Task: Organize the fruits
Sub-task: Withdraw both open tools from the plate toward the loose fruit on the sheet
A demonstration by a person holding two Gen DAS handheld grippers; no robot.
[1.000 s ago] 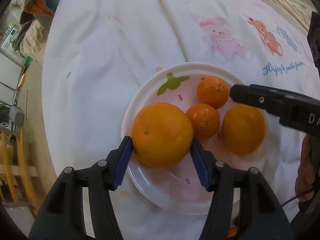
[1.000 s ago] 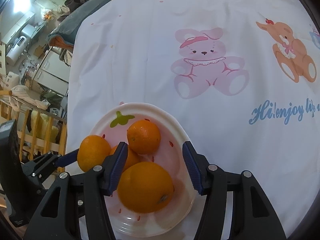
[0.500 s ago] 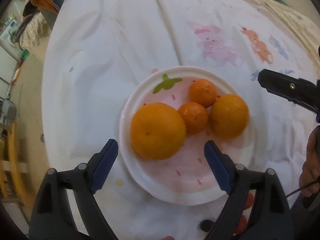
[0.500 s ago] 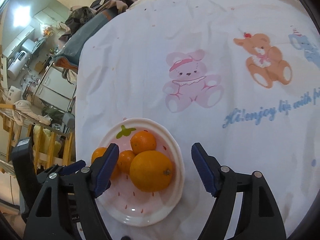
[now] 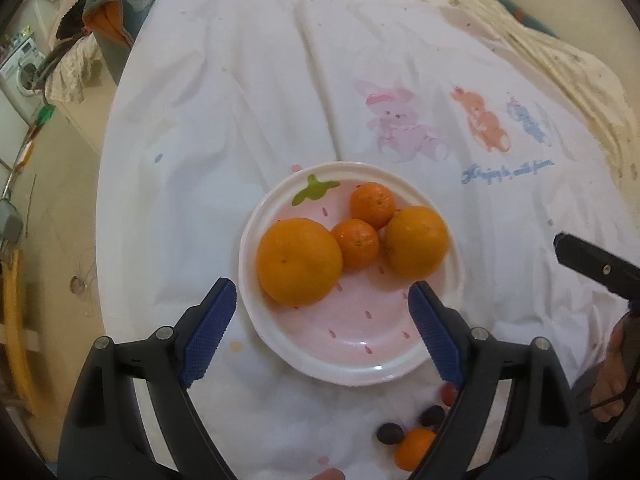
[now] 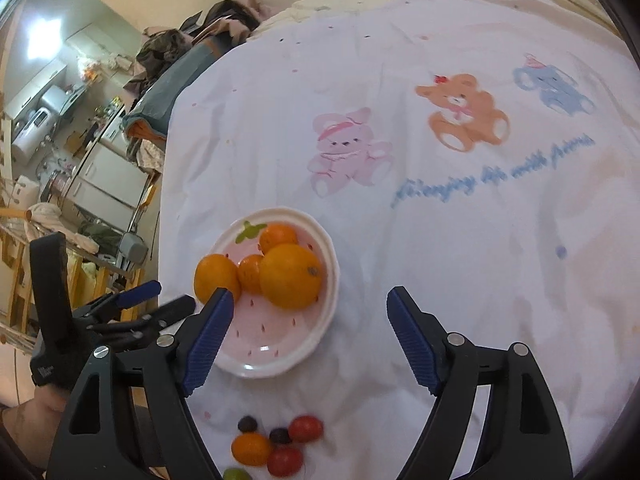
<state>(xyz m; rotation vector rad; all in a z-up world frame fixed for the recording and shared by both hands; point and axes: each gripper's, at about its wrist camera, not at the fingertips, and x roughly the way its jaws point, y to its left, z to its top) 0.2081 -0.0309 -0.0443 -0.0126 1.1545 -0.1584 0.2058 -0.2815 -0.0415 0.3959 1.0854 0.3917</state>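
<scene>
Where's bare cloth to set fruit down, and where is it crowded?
Free: the tablecloth right of the plate, below the printed bears, and the wide stretch beyond the plate. Also the plate's near half. Crowded: oranges fill its far half; small fruits cluster at the near edge.

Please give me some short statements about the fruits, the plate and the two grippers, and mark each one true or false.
1. Four orange fruits lie on the plate. True.
2. The left gripper holds the big orange. False: it is open and empty.
3. Small fruits lie on the cloth beside the plate. True.
4. The right gripper is shut on an orange. False: it is open, holding nothing.
5. The plate is blue. False: pink, white rim.
</scene>
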